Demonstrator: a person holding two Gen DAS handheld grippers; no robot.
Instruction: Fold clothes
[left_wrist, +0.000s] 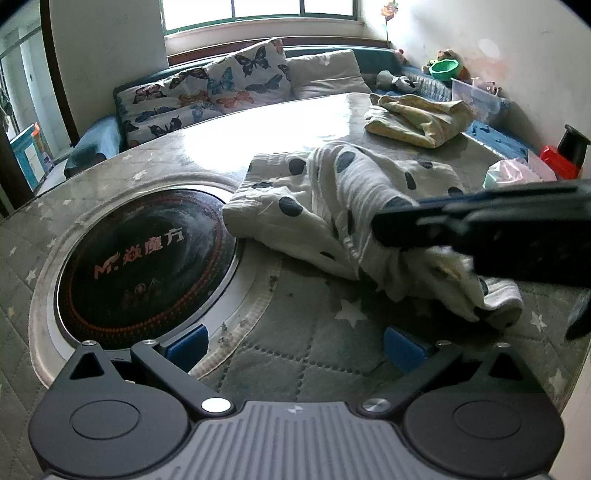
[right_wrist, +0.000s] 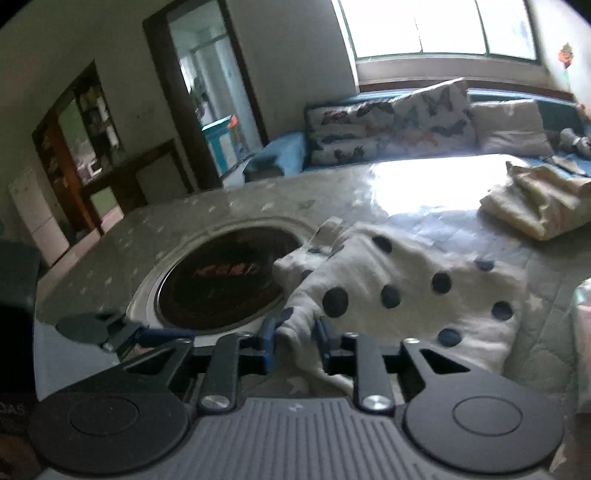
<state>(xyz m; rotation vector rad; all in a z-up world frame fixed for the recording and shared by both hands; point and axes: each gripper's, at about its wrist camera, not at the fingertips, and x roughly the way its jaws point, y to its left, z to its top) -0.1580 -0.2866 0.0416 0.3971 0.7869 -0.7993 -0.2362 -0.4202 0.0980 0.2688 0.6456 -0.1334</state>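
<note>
A white polka-dot garment (left_wrist: 332, 206) lies rumpled on the quilted, star-printed table cover (left_wrist: 295, 362), its far end bunched beside the round black induction cooktop (left_wrist: 147, 266) set into the table. The right gripper (right_wrist: 293, 338) has its blue pads pinched together on a fold at the garment's near edge; in the left wrist view it reaches in from the right, cloth hanging beneath it. The left gripper (left_wrist: 295, 343) hovers low over the table cover just in front of the garment, its jaws spread wide with nothing between them. Farther back on the table sits a crumpled yellow cloth (left_wrist: 417, 118), well apart from the dotted one. Butterfly-print cushions (left_wrist: 207, 92) line the sofa behind the table, under the window.
</note>
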